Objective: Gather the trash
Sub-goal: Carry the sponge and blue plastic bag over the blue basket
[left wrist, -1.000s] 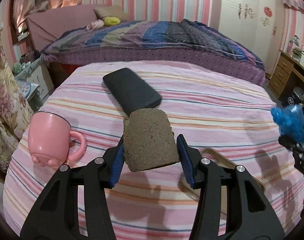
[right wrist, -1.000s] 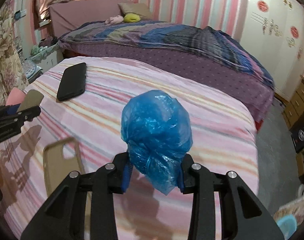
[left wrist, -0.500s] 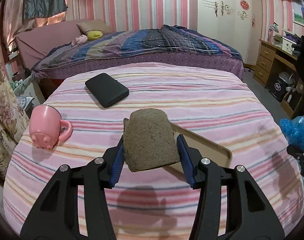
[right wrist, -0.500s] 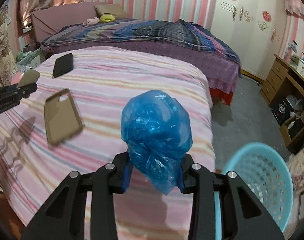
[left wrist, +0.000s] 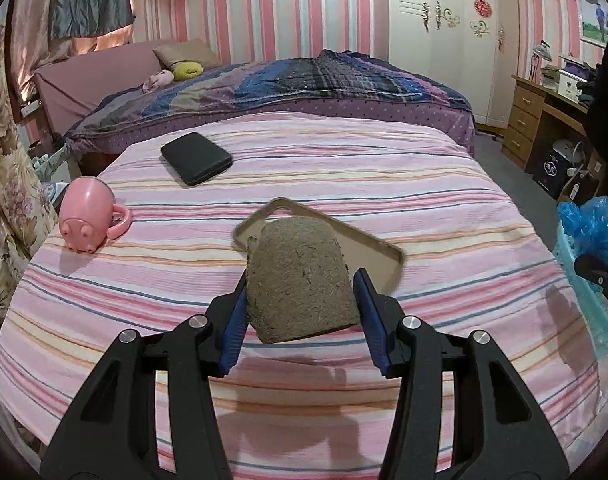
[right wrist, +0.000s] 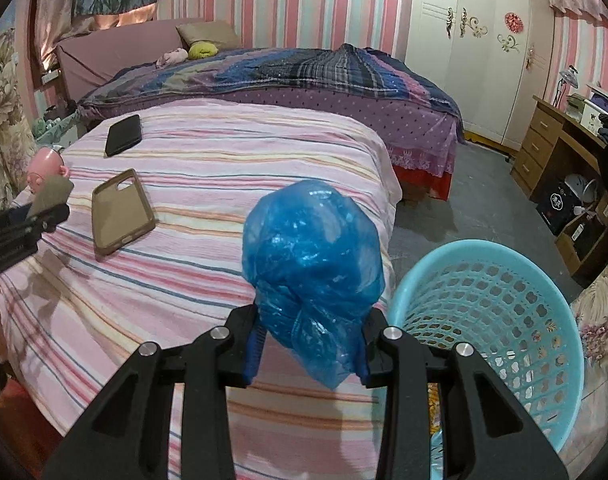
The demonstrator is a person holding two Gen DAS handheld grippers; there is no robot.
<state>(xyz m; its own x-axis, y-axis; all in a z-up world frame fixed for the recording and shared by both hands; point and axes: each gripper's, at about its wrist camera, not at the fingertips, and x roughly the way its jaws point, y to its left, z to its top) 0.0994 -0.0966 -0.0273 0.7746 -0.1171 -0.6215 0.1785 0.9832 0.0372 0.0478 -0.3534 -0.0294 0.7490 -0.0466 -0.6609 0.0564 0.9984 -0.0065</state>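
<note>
Left hand-held gripper [left wrist: 300, 300]: its two blue-padded fingers pinch a brown fibrous pad [left wrist: 300, 280] by both side edges, holding it above the striped bed [left wrist: 343, 168].
Brown fibrous pad: rough, flat, rounded at the far end, clear of the cover; seen small at the left edge of the right wrist view [right wrist: 50, 196].
Right hand-held gripper [right wrist: 309, 344]: its fingers are pressed onto a crumpled blue plastic bag [right wrist: 311, 264], which bulges up between them and hangs a little below.
Blue plastic bag: held in the air over the near right corner of the bed, just left of the basket rim; also visible at the right edge of the left wrist view [left wrist: 591, 232].
Basket [right wrist: 499, 248]: light blue, perforated wall, standing on the floor right beside the bed.
Phone case [right wrist: 122, 212]: tan, lying open side up on the bed, partly behind the pad in the left wrist view.
Black phone [left wrist: 196, 158]: flat on the bed, farther back.
Pink mug [left wrist: 90, 214]: pig-faced, tipped on its side near the bed's left edge.
Desk [right wrist: 559, 136]: wooden, with drawers, against the right wall.
</note>
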